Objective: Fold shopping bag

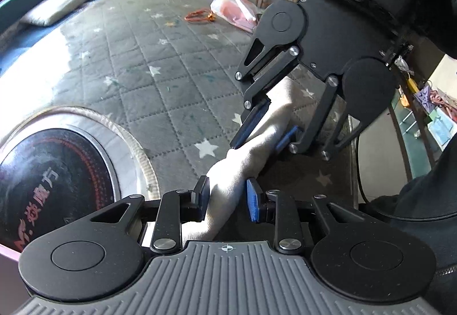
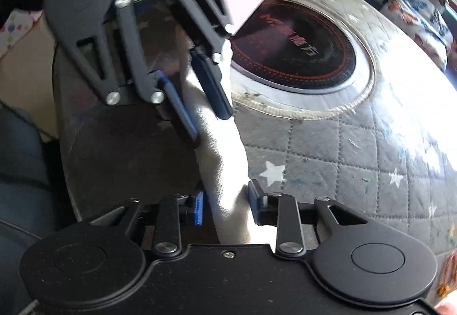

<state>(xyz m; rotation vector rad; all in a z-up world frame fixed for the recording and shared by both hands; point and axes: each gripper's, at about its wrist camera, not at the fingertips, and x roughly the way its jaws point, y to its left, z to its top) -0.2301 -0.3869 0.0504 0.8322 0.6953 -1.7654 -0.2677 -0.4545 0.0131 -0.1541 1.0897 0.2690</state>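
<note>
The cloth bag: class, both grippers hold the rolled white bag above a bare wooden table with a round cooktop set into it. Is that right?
Not quite. The table is not bare wood: the left wrist view shows a quilted grey cover with stars. The left gripper and right gripper do hold the bag, beside the cooktop.

The left gripper point(image 1: 227, 196) and right gripper point(image 2: 225, 203) face each other, both tilted steeply downward, jaws narrowed and clamped on the bag point(image 1: 257, 137) stretched between them.
</note>
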